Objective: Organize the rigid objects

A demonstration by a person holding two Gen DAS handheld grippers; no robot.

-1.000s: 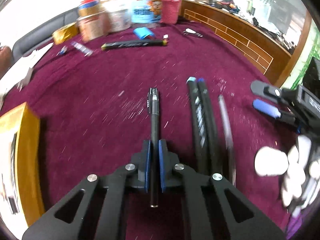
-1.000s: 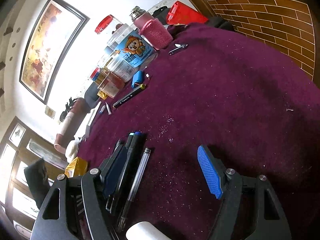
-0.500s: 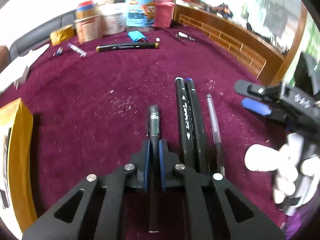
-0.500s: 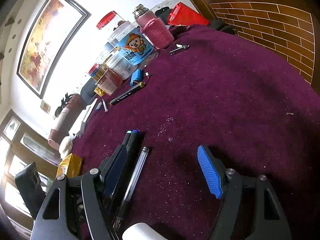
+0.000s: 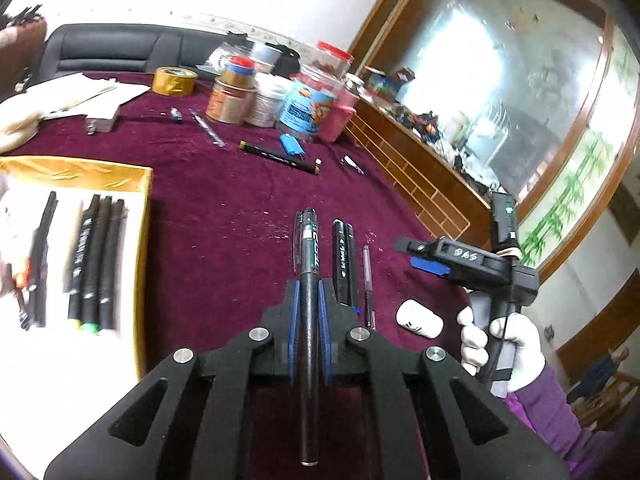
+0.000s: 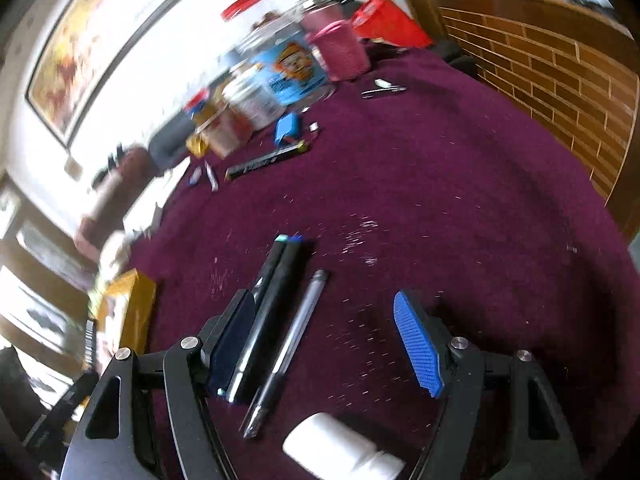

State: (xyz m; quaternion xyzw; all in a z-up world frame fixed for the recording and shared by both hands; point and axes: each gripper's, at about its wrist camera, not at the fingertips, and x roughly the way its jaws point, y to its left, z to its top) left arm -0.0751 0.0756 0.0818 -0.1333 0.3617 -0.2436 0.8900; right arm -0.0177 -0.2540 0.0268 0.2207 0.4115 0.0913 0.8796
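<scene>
The black pen (image 5: 310, 320) was pinched lengthwise by the left gripper (image 5: 308, 320); it should be kept level toward the tray (image 5: 142, 240) at 9 o'clock. The right gripper (image 6: 324, 344) was held spread.

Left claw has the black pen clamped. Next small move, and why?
Probably carry it left over the gold-edged box and lower it beside the black markers already lined up inside. The left claw is shut on the black pen, lifted off the maroon tablecloth, so only placing seems left.
</scene>
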